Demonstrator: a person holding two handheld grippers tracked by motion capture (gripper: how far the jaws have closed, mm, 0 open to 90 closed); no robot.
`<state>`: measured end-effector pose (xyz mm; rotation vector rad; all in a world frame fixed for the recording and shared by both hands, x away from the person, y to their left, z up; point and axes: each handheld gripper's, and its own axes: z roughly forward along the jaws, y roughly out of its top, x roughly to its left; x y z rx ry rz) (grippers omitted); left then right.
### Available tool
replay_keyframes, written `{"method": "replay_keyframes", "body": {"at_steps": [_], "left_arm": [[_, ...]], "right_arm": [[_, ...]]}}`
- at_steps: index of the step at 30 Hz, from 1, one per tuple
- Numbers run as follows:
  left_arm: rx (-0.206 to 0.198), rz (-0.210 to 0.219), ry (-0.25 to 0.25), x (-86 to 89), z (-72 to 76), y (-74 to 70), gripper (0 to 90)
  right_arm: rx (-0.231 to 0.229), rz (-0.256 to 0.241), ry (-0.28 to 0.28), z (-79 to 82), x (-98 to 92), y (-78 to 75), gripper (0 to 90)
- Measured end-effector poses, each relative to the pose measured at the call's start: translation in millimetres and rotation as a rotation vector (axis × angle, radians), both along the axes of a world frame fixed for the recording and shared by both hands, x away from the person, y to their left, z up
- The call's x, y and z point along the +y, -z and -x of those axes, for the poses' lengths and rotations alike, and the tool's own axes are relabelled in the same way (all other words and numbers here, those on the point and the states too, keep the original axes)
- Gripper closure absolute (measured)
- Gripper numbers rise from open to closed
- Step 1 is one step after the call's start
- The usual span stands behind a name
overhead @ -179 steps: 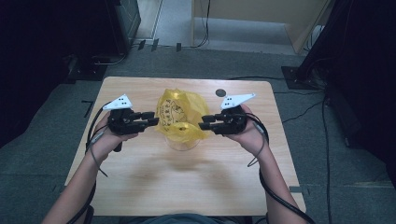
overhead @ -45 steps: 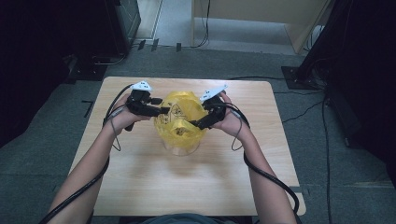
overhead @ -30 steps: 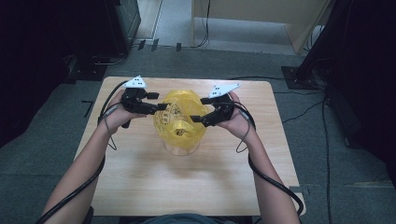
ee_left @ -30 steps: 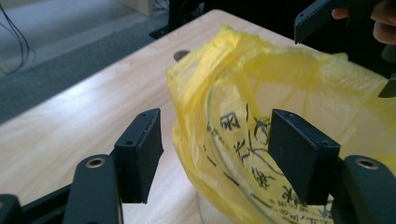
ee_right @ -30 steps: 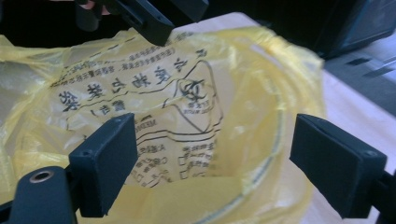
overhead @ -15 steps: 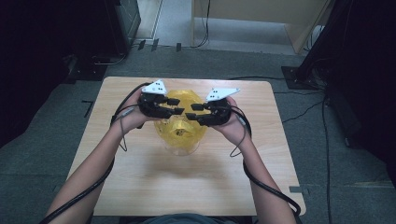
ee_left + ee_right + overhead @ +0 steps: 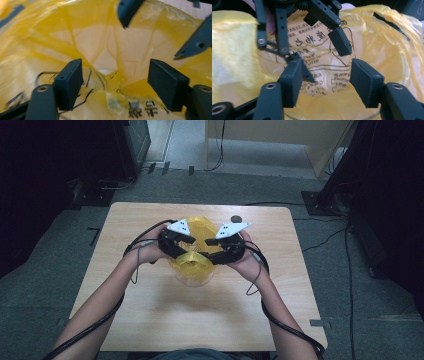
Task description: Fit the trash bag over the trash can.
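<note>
In the high view the person's left forearm comes up from the lower left, its hand holding the left claw (image 7: 189, 246) over the near-left edge of a yellow plastic bag (image 7: 196, 262). The bag sits in the middle of the wooden desk (image 7: 150, 320), draped in and over a clear round container (image 7: 194, 279) whose rim shows at its near side. The left claw's cable (image 7: 142, 232) loops away toward the far left of the bag.

In the left gripper view, the left claw (image 7: 115, 77) stands wide, its 2 black pads apart with crumpled yellow film and printed black marks between them; neither pad is pressed shut on the film. The tips of the other claw show at the upper right of this view, close above the same bag.

Right of the bag's middle in the high view, the right claw (image 7: 212, 251) faces the left one, the 2 nearly meeting over the bag's mouth. In the right gripper view, the right claw (image 7: 325, 75) is also wide, printed yellow plastic lying between its pads, with the left claw just beyond it. Whether either claw touches the film I cannot tell.

A small dark round thing (image 7: 236, 219) lies on the desk past the bag, to the far right.
</note>
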<state>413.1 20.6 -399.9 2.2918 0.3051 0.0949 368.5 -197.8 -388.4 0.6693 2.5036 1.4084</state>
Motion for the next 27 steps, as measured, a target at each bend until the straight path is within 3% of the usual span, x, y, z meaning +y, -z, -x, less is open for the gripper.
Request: {"method": "replay_keyframes", "body": {"at_steps": [2,4,6,9,12,15,17,21,23,25,27], "left_arm": [[0.004,-0.025,0.021,-1.6,-0.3,2.4,26.7],[0.026,-0.070,-0.012,-3.0,-0.8,3.2,29.6],[0.049,-0.085,-0.031,-3.0,-2.2,3.8,30.0],[0.029,-0.103,-0.022,-3.9,-1.0,3.6,29.9],[0.065,-0.060,-0.027,-1.0,-2.4,3.7,27.5],[0.131,0.025,-0.092,3.2,-6.5,2.2,26.4],[0.136,0.055,-0.125,5.2,-7.4,-2.2,28.0],[0.084,0.050,-0.145,8.3,-6.7,-10.5,28.4],[0.099,0.046,-0.145,8.6,-5.9,-11.6,28.5],[0.103,0.022,-0.139,8.0,-4.9,-10.1,28.3],[0.086,-0.020,-0.129,7.0,-3.0,-6.2,28.4]], "right_arm": [[0.007,0.018,0.004,-0.8,-0.1,1.0,39.2],[0.010,0.037,0.001,-1.3,0.6,3.0,36.1],[0.009,0.051,-0.010,-0.9,2.2,4.7,34.2],[-0.002,0.053,-0.025,1.5,5.5,4.5,31.7],[-0.004,0.028,-0.047,6.7,7.6,2.2,29.1],[0.004,-0.001,-0.052,10.7,8.0,2.2,27.1],[0.002,-0.017,-0.048,12.0,7.6,2.1,25.2],[0.004,-0.051,-0.056,17.0,10.0,-1.0,24.2],[0.008,-0.065,-0.070,21.1,13.7,-1.5,22.7],[0.021,-0.069,-0.091,25.9,19.0,1.5,21.4],[0.020,-0.039,-0.108,29.8,24.5,7.4,19.6]]}}
